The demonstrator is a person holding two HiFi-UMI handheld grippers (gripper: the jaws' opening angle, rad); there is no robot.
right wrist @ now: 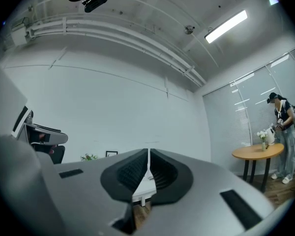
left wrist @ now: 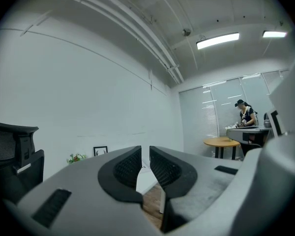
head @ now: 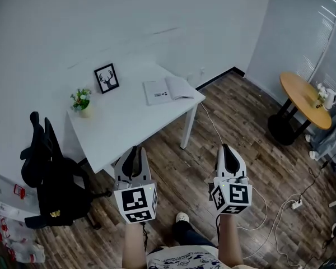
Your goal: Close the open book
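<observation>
The left gripper [head: 136, 149] holds its grey jaws almost together with only a thin slit between them and nothing in it, and the right gripper [head: 224, 147] has its jaws pressed together, likewise empty; both point level, well apart from the open white-paged book [head: 168, 88], which lies flat near the far right end of the white rectangular table [head: 123, 125]. The step in hand looks like the approach: it would go best by coming up to the table's near edge, slipping one gripper under the outer edge of one half and folding it over the spine while the other steadies the book. Only the head view shows the spread pages from above; the gripper views alone show ceiling lamps and a person [right wrist: 280, 119] beside the round wooden table [head: 305, 98]
</observation>
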